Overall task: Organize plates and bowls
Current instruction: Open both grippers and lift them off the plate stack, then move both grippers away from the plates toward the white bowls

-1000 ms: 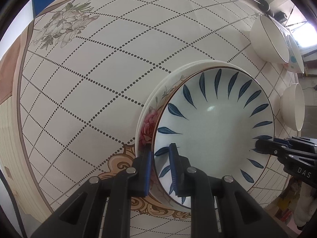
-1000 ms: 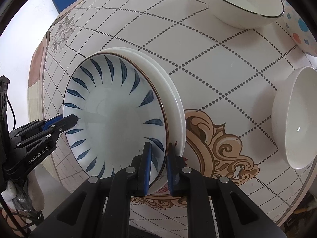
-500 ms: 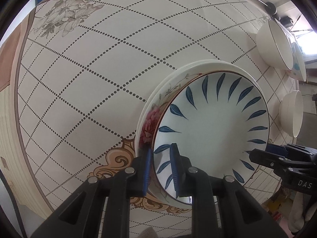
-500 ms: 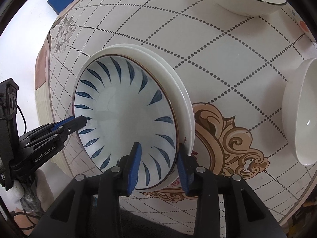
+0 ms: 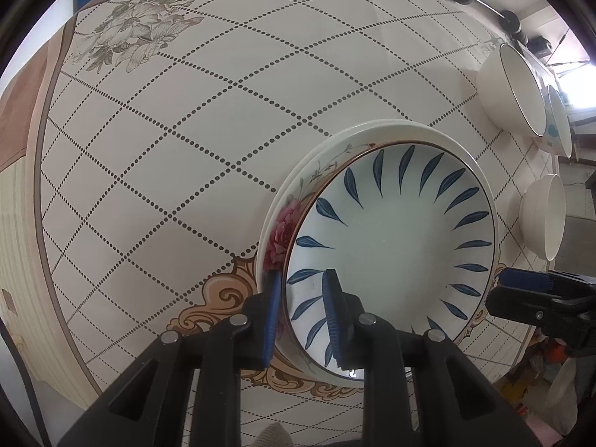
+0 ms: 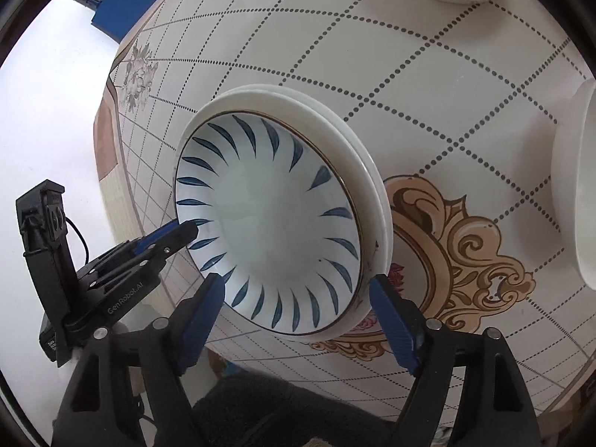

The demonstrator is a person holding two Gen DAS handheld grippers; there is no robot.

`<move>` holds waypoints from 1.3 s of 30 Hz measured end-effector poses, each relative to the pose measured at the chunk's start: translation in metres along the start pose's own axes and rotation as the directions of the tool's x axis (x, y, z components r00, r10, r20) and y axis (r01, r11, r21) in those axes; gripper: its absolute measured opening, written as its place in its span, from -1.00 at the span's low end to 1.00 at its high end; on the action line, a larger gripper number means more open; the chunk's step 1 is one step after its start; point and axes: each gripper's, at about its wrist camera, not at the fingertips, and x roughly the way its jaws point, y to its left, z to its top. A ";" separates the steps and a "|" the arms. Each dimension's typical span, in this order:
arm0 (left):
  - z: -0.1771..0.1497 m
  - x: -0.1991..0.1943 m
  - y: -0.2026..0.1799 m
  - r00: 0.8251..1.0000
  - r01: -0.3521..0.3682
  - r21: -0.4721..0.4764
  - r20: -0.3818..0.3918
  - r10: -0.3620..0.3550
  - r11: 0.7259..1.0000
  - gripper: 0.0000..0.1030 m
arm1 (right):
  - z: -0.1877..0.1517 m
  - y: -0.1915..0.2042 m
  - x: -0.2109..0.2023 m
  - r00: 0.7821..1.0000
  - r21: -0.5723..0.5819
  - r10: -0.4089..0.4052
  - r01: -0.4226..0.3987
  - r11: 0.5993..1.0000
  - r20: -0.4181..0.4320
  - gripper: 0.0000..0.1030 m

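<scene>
Across both views, a patterned table (image 5: 223,111). Near its front edge, a stack of plates (image 6: 368,171), with the blue-leaf plate (image 5: 395,246) on top, nested in a floral plate (image 5: 277,234). Well apart, toward the far right side, three bowls: a large white bowl (image 5: 506,89), a dotted bowl (image 5: 558,126) just behind it, and a small white bowl (image 5: 544,216) nearer. At the stack's left edge, the left gripper (image 5: 301,313), astride the rim of the blue-leaf plate with one finger outside the wall and one inside, set narrow. Impossible to tell whether that is a true pinch or already slack. At the stack's near edge, the right gripper (image 6: 298,324), fingers spread wide on either side of the plate's rim, touching nothing. Looks set down and seated, so probably little left to do here but let go. For the bowls, likely a reach to the right and forward, with the free right gripper closer to them.
</scene>
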 end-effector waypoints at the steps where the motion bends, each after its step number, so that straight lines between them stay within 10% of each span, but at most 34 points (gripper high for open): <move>1: -0.001 -0.004 0.000 1.000 -0.005 -0.005 0.013 0.005 1.000 -0.60 | 0.000 0.003 -0.003 0.999 -0.014 -0.037 0.037 0.999 0.011 0.62; 3: -0.002 -0.010 -0.001 0.999 -0.023 -0.010 0.044 0.023 1.000 -0.52 | -0.001 0.008 -0.007 0.994 -0.040 -0.101 0.102 0.994 0.037 0.62; 5: -0.004 -0.017 -0.002 0.997 -0.024 -0.012 0.067 0.025 1.000 0.14 | -0.005 0.013 -0.010 0.985 -0.066 -0.160 0.164 0.984 0.062 0.66; 8: -0.008 -0.027 -0.007 0.994 -0.038 0.002 0.103 0.038 0.999 0.55 | -0.012 0.018 -0.011 0.969 -0.086 -0.225 0.233 0.969 0.098 0.95; 26: -0.050 -0.074 -0.032 0.955 -0.120 -0.009 0.272 0.118 0.993 0.60 | -0.064 0.039 -0.044 0.879 -0.108 -0.372 0.419 0.902 0.300 0.96; 39: -0.136 -0.176 -0.047 0.873 -0.163 -0.056 0.457 0.171 0.985 0.60 | -0.162 0.087 -0.123 0.776 -0.131 -0.340 0.472 0.872 0.530 0.96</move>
